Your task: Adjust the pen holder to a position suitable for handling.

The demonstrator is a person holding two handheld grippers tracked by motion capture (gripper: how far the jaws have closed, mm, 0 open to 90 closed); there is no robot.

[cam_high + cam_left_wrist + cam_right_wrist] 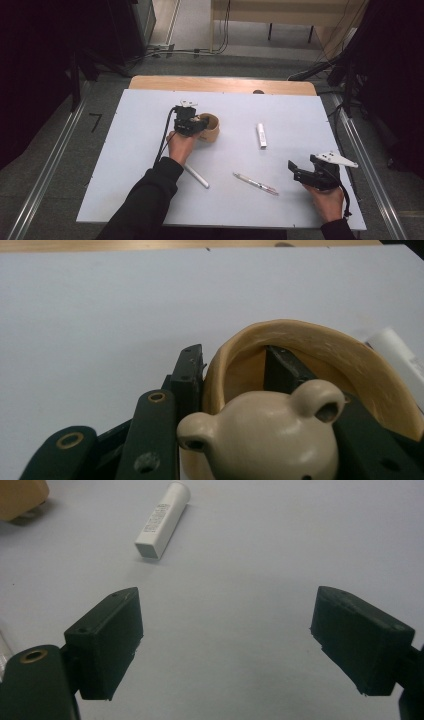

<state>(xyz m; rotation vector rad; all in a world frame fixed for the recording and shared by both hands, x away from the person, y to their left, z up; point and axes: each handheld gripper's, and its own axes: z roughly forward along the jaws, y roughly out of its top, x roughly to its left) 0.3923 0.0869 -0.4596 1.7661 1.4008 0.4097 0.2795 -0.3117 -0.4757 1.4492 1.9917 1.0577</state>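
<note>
White table (150, 150), grey floor (60, 150); left gripper (192, 125) clamping tan cup (212, 127), right gripper (300, 172) agape.

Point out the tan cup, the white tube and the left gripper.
tan cup (214, 131): high view, outer wall.
white tube (261, 135): high view, mid-body.
left gripper (235, 370): left gripper view, between fingertips.

High view: fixed overhead at the person's side, facing forward and down; takes in the whole white worktop (150, 190) and floor beyond. Left gripper view: low, very close, looking along its jaws into a tan cup (320, 347) toward the worktop's far wooden edge. Right gripper view: low, looking over bare worktop. Shared: the white tube (164, 520), also at the left gripper view's right edge (400, 352) and mid-worktop from above (261, 135).
</note>
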